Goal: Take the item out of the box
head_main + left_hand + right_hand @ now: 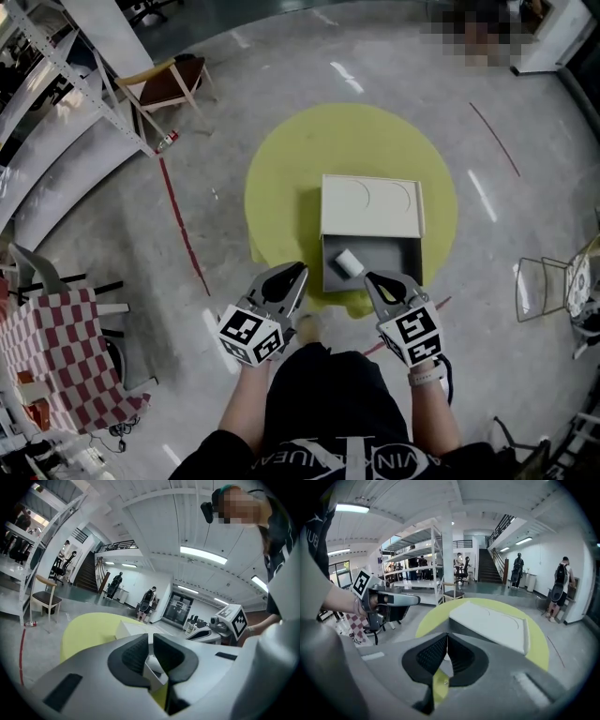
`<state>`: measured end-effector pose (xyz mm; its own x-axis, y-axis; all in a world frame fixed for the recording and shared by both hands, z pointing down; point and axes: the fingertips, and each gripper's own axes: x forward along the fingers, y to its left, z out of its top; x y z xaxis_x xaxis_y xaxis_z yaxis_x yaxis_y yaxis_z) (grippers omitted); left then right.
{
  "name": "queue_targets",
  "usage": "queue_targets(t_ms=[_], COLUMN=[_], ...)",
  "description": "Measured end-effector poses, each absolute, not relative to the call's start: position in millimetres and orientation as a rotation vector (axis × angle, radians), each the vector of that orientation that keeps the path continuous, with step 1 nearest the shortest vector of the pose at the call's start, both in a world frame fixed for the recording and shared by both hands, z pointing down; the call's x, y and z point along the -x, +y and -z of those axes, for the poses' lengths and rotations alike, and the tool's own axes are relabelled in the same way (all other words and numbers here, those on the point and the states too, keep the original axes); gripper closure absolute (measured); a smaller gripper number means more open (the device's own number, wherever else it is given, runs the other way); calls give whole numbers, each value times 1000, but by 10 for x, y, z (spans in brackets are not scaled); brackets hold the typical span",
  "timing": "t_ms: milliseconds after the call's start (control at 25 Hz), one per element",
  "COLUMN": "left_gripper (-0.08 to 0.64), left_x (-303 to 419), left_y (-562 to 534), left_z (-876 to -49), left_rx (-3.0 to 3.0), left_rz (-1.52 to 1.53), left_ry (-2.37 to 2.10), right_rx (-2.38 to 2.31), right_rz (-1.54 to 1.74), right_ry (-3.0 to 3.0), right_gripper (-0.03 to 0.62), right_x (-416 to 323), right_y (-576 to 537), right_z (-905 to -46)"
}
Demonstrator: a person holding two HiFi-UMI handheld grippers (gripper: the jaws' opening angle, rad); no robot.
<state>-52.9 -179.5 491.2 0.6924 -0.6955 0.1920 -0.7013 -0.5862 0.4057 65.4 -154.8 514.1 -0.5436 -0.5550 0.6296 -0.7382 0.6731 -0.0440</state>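
**A:** Which step?

**B:** Approach, by my reading. The box (389,261) sits open on the yellow surface (281,178), with its lid (370,204) folded back toward 12 o'clock. The white item (349,263) lies inside, toward the tray's 8 o'clock corner. It is not yet lifted.

**A:** Claws?

**B:** The left claw (299,271) hovers at the box's 7 o'clock, just outside the near wall, clenched and empty. The right claw (371,277) is at 6 o'clock by the near wall, also clenched, with nothing between its jaws.

**A:** Next move?

**B:** One claw has to release, dip over the near wall, straddle the item, then clench and lift clear. The left is the closer. The item lies near the 9 o'clock wall, so I judge there is little room for a jaw on that side.
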Motion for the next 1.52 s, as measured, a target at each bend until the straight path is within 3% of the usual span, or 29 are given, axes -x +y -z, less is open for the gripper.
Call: queue_targets(t_ms=[480, 960, 1520], left_gripper=[526, 526, 526], left_x=[435, 465, 392], left_y=[-1761, -1782, -1789], left_z=[-5219, -5392, -5464], left_rx=[-2355, -2338, -2302], left_rz=[-21, -48, -26], left_ry=[-1075, -1100, -1099], right_rx=[-823, -672, -572], right_rz=[-474, -534, -537], right_ry=[-2194, -2085, -2058], right_gripper=[556, 428, 417], right_x=[-531, -417, -265], right_y=[-1789, -1932, -1948], right_z=[-5451, -5873, -6123])
